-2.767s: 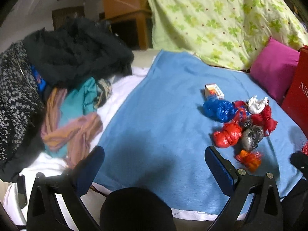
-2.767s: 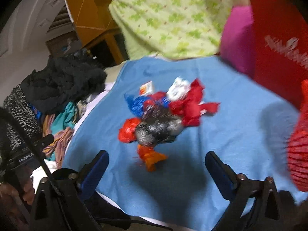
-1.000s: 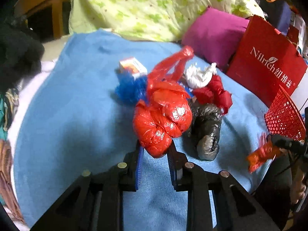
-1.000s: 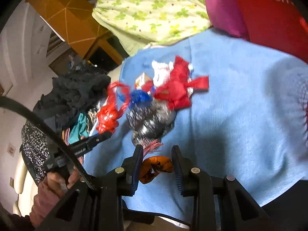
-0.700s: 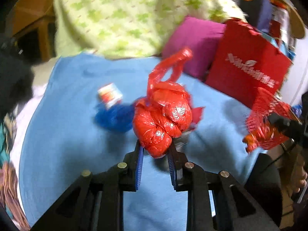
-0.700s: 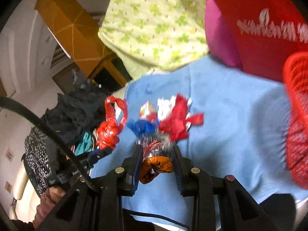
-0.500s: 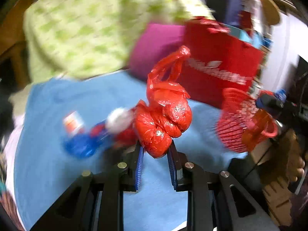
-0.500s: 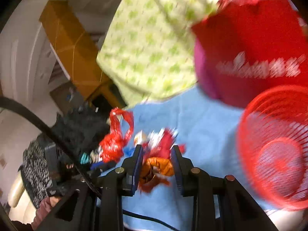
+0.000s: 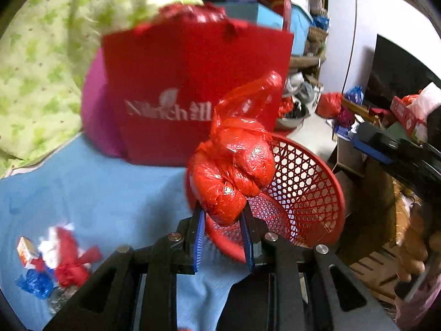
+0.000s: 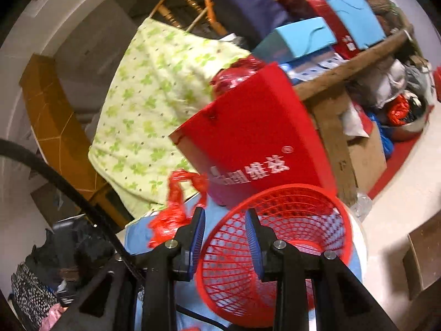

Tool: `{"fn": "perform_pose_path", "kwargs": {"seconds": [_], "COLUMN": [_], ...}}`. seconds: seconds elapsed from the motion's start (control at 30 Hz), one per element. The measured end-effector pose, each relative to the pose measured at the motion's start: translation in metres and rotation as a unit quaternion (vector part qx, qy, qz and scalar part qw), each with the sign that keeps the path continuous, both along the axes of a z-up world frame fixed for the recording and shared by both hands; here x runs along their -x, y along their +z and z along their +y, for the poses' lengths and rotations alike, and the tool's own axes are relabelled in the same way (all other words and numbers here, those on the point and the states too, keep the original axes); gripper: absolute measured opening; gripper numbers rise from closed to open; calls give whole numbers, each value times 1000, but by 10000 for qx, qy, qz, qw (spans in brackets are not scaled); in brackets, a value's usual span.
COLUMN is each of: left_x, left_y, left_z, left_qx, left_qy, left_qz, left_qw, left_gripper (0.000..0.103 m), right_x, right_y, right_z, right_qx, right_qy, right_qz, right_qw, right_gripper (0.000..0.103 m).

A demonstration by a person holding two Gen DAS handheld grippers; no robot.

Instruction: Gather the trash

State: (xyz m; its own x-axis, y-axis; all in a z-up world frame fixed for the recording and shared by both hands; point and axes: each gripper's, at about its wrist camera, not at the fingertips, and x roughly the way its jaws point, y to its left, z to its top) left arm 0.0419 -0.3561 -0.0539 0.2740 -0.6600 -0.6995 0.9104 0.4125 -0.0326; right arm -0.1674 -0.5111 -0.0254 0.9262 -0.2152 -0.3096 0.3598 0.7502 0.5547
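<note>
Trash scraps (image 9: pixel 55 264) lie at lower left on the blue blanket (image 9: pixel 96 193). At centre my left gripper (image 9: pixel 223 237) is clamped on a knotted red bag (image 9: pixel 231 176), in front of the red mesh basket (image 9: pixel 308 198). My right gripper (image 10: pixel 225 237) has its jaws close together, with nothing visible between them.

Bed surface covered by a light blue blanket (image 9: pixel 91 193). Resting on it: a red paper gift bag with white lettering (image 9: pixel 193 88), upright, with a magenta cushion (image 9: pixel 95 115) just beside it; a green-patterned pale quilt (image 9: pixel 41 55) heaped at the far side; a red plastic mesh basket (image 9: pixel 311 193), tilted at the blanket's edge; a cluster of small knotted red, blue and white plastic bags (image 9: pixel 59 264).
</note>
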Motion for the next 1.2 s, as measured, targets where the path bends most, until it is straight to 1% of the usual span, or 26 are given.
{"fn": "perform_pose_path", "kwargs": {"seconds": [0.07,0.1,0.13,0.17,0.2,0.23,0.3,0.37,0.4,0.47,0.5,0.53,0.57,0.6,0.67,0.73,0.77,0.83,0.87,0.93,0.97,1.0,1.03,1.1,1.17,1.2], "left_x": [-3,-4,-6,-8,-9,-9,-9,-12,-12,-23,-32,-40,-53,-61,-82,-99,-107,-120,-124,-132,-133,-132,-132,-140,-145,-147], "left_y": [-11,-17,-23,-26,-26,-25,-17,-8,-5,2,6,7,7,5,-3,-15,-26,-46,-58,-76,-86,-93,-101,-117,-128,-129], "left_z": [-21,-30,-38,-42,-44,-42,-29,-5,11,44,67,86,116,135,183,223,245,275,287,305,310,313,310,316,321,323], "left_qx": [-188,-330,-441,-504,-522,-492,-290,-131,-82,22,75,111,143,147,66,-5,-48,-128,-163,-166,-138,-106,-56,72,89,86], "left_qy": [-61,-62,-61,-67,-61,-44,6,100,157,419,623,820,1132,1365,1923,2329,2567,2852,2965,3086,3124,3143,3157,3174,3203,3212], "left_qz": [50,39,53,58,42,22,-53,-264,-374,-665,-795,-883,-1002,-1091,-1198,-1134,-1047,-871,-772,-594,-492,-412,-307,-86,79,99], "left_qw": [9998,9994,9990,9987,9986,9988,9996,9995,9991,9969,9949,9927,9884,9845,9740,9659,9608,9544,9518,9492,9486,9484,9483,9482,9472,9469], "left_gripper": [27,31,31,33,37,46,56,57,57,58,59,63,66,69,70,70,70,70,70,70,70,70,70,70,70,70], "right_x": [8,10,15,20,24,29,34,34,34,32,29,24,18,13,-3,-30,-41,-70,-87,-126,-138,-155,-169,-185,-205,-212], "right_y": [-10,-15,-19,-23,-24,-24,-19,-12,-7,5,12,19,25,30,38,39,37,26,17,-9,-18,-33,-49,-74,-102,-111], "right_z": [-6,-11,-14,-17,-18,-18,-12,-3,5,24,37,51,65,77,105,139,148,171,182,202,206,212,217,215,210,205], "right_qx": [-110,-219,-285,-380,-412,-371,-153,94,254,600,831,1046,1223,1363,1598,1720,1708,1589,1499,1284,1206,1093,998,929,1064,1108], "right_qy": [-144,-157,-168,-256,-338,-348,-310,-314,-225,-41,89,278,466,639,1050,1503,1663,2078,2241,2525,2605,2678,2705,2656,2388,2253], "right_qz": [27,34,43,65,19,-109,-171,-157,-240,-382,-438,-497,-561,-620,-669,-578,-541,-372,-208,245,395,646,902,1263,1719,1869], "right_qw": [9998,9996,9994,9989,9986,9986,9993,9993,9991,9975,9955,9929,9898,9867,9793,9718,9697,9645,9627,9587,9571,9551,9533,9513,9498,9497], "right_gripper": [33,36,55,71,87,87,87,87,87,87,87,87,87,87,87,87,87,87,87,87,87,87,87,87,87,87]}}
